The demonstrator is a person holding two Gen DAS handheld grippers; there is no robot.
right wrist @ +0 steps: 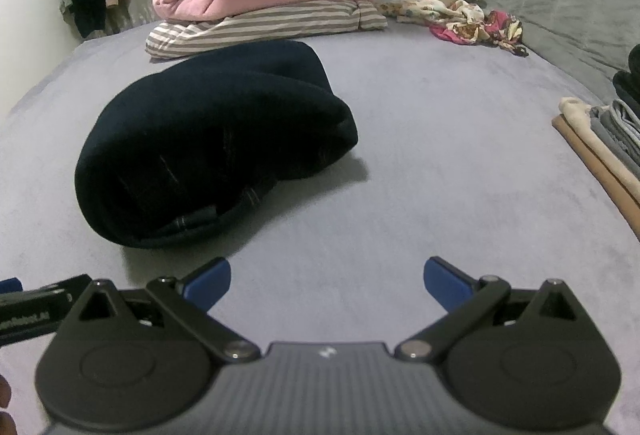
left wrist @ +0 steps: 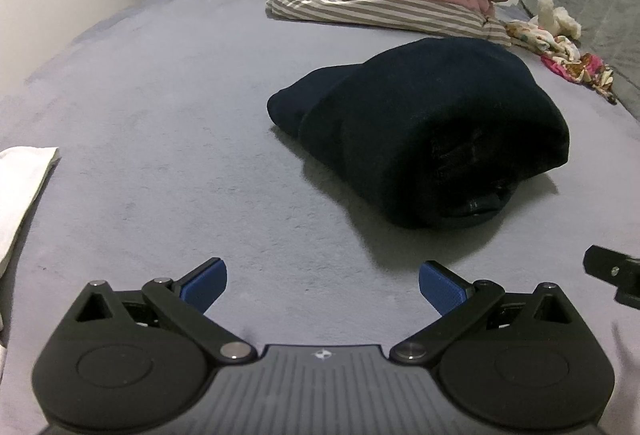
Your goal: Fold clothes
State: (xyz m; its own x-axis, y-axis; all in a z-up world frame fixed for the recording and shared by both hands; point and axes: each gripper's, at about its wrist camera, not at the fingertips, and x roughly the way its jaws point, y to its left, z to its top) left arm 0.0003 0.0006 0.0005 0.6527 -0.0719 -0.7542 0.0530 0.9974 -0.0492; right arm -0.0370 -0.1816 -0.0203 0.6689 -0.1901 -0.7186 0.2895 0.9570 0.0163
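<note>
Grey bed (left wrist: pixel 160 115) — folded dark garment (left wrist: pixel 424 131) beyond both wide-spread, empty claws, left claw (left wrist: pixel 323 287) and right claw (right wrist: pixel 327 283).

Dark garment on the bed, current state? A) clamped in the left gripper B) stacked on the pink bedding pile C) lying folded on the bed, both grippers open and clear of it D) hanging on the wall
C: the dark garment lies bundled on the grey bed, with the left gripper and right gripper both open, holding nothing, short of it.
</note>
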